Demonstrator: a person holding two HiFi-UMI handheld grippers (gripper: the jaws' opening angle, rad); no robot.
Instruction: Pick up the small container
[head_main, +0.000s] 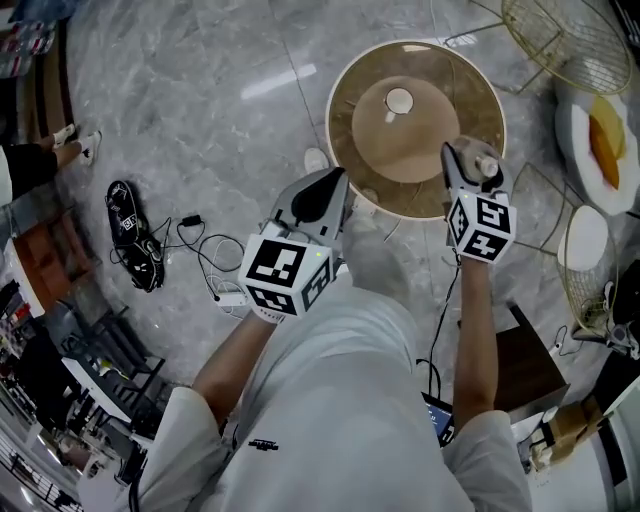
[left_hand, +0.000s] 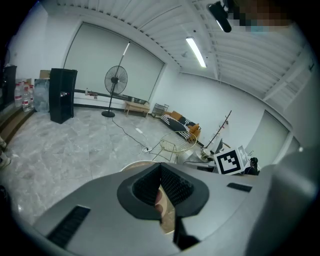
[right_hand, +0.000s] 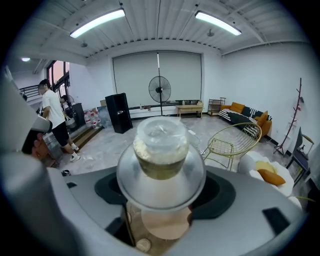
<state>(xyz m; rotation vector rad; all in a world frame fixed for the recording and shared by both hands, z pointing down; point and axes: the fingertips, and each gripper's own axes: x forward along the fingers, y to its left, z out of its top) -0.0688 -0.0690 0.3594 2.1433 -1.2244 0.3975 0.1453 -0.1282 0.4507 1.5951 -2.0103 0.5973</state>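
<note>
My right gripper (head_main: 478, 162) is shut on the small container (head_main: 486, 166), a clear lidded tub with a flared rim and pale contents. It hangs over the right edge of the round table (head_main: 345, 75). In the right gripper view the small container (right_hand: 161, 150) fills the middle, and the right gripper (right_hand: 161, 197) clasps it from both sides. The tan raised disc (right_hand: 161, 226) of the table lies below. My left gripper (head_main: 332, 186) hovers at the table's near left rim. Its jaws meet with nothing between them, as the left gripper (left_hand: 163, 202) view confirms.
A small white cap (head_main: 399, 100) lies on the table's tan centre disc (head_main: 410, 135). A gold wire chair (head_main: 565, 40) and a white seat with an orange cushion (head_main: 600, 140) stand at the right. Black shoes (head_main: 135, 235) and cables (head_main: 215, 270) lie on the marble floor at the left.
</note>
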